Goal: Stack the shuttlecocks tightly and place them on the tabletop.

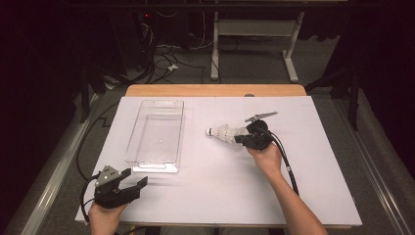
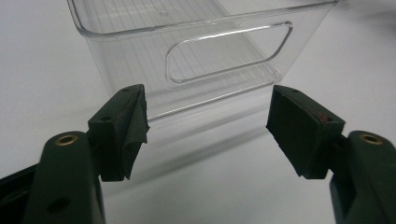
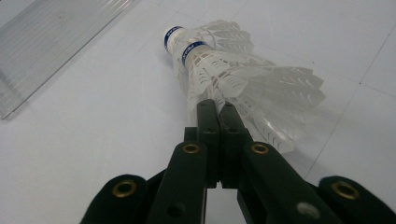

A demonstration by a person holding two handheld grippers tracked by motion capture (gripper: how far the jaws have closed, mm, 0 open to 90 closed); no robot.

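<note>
A stack of white feather shuttlecocks (image 1: 222,132) with blue-banded corks lies just right of the table's middle, corks pointing left. My right gripper (image 1: 238,138) is shut on the feather skirt; in the right gripper view the jaws (image 3: 217,109) are pressed together on the shuttlecock feathers (image 3: 252,79). A clear plastic tray (image 1: 132,142) with nothing in it stands left of centre. My left gripper (image 1: 137,176) rests open near the front left corner, just short of the tray's near end. In the left gripper view its jaws (image 2: 210,121) frame the tray's handle wall (image 2: 140,51), with nothing between them.
White paper (image 1: 220,191) covers the table, with a wooden edge (image 1: 215,90) at the back. The tray's side (image 3: 46,42) lies left of the shuttlecocks. Behind the table are a desk frame (image 1: 292,58) and floor cables (image 1: 166,58). A cable (image 1: 286,161) trails from the right gripper.
</note>
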